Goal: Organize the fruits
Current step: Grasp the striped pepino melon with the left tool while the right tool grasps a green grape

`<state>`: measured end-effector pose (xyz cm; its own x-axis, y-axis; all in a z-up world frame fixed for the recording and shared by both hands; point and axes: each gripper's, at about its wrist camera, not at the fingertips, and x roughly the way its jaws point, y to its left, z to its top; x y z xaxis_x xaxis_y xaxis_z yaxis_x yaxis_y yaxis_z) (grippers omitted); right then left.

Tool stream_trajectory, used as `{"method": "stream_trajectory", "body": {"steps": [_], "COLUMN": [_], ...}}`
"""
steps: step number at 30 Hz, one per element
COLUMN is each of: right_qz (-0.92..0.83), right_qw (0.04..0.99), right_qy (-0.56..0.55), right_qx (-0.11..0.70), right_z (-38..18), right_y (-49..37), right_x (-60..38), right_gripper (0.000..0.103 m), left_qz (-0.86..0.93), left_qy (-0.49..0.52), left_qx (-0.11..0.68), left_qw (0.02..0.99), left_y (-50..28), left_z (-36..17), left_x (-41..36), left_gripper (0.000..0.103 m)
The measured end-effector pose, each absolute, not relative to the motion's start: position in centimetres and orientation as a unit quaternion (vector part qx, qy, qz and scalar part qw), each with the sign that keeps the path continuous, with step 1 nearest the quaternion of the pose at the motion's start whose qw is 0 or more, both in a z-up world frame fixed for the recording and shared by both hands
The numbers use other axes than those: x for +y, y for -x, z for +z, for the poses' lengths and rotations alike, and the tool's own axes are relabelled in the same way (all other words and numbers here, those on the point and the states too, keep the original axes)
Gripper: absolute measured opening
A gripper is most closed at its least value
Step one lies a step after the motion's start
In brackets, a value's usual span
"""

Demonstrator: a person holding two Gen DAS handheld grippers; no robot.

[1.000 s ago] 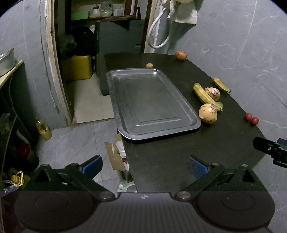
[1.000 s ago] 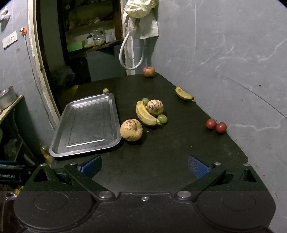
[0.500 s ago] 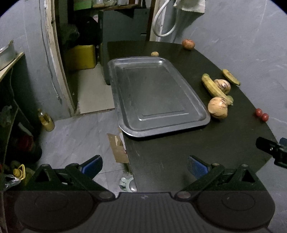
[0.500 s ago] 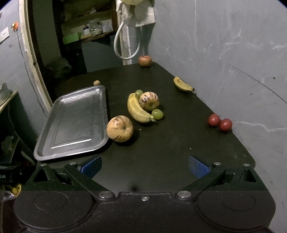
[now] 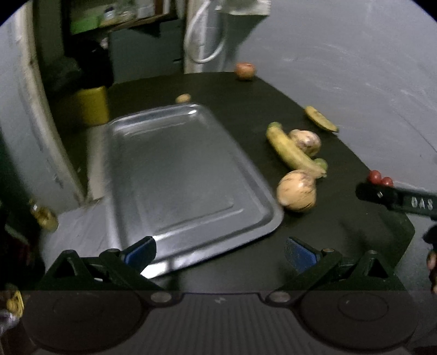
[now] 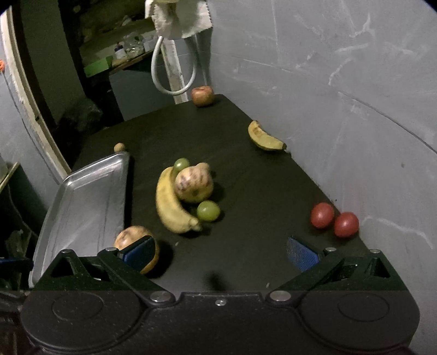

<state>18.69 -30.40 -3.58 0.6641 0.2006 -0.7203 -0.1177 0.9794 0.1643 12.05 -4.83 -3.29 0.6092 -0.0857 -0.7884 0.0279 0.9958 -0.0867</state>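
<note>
Hovering low in the frame of its own view, the left gripper [image 5: 220,252] has its jaws spread wide with nothing between them, the left blue pad over the near edge of the metal tray [image 5: 188,218]. The right gripper [image 6: 221,252] is likewise spread and empty above the black table [image 6: 245,169].

The tray lies on the left part of the table and holds no fruit. Just right of its near corner sits a striped pale melon [image 5: 297,190]; in the right wrist view that melon is partly covered by the left blue pad, though whether the pad touches it cannot be told. Toward the middle, a long banana [image 6: 170,203] curves against a second striped melon [image 6: 194,184], with one green grape [image 6: 208,210] at the banana's near tip and another [image 6: 181,164] at its far end. A short banana [image 6: 265,137] lies apart at the upper right by the wall, two red tomatoes [image 6: 334,219] touch each other at the right edge, an apple [image 6: 202,95] sits at the far end, and a small brown fruit [image 6: 119,147] rests beyond the tray's far corner.

A white hose loop [image 6: 172,73] and a cloth [image 6: 180,19] hang behind the table. In the left wrist view the whole scene is motion-blurred, and the other gripper's black finger cuts in front of the tomatoes at the right edge.
</note>
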Motion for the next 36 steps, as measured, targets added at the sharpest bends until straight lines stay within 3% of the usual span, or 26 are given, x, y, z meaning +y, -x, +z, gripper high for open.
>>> {"method": "stream_trajectory", "body": {"steps": [14,21,36], "right_qz": [0.118,0.141,0.188], "right_qw": [0.895,0.883,0.867], "right_qy": [-0.054,-0.056,-0.044], "right_qx": [0.426,0.445,0.46], "right_z": [-5.8,-7.0,-8.3], "right_y": [-24.9,-26.9,-28.8], "right_x": [-31.4,-31.4,-29.8], "right_gripper": [0.082,0.068,0.048], "left_qz": [-0.098,-0.128,-0.162], "left_qy": [-0.072,-0.103,-0.112], "left_qx": [0.438,0.456,0.498], "left_qw": [0.891,0.875,0.845], "left_y": [-18.7,-21.0,-22.9], "left_z": [-3.7,-4.9,-6.6], "left_x": [-12.2,-14.0,-15.9], "left_gripper": [0.1,0.087,0.058]}}
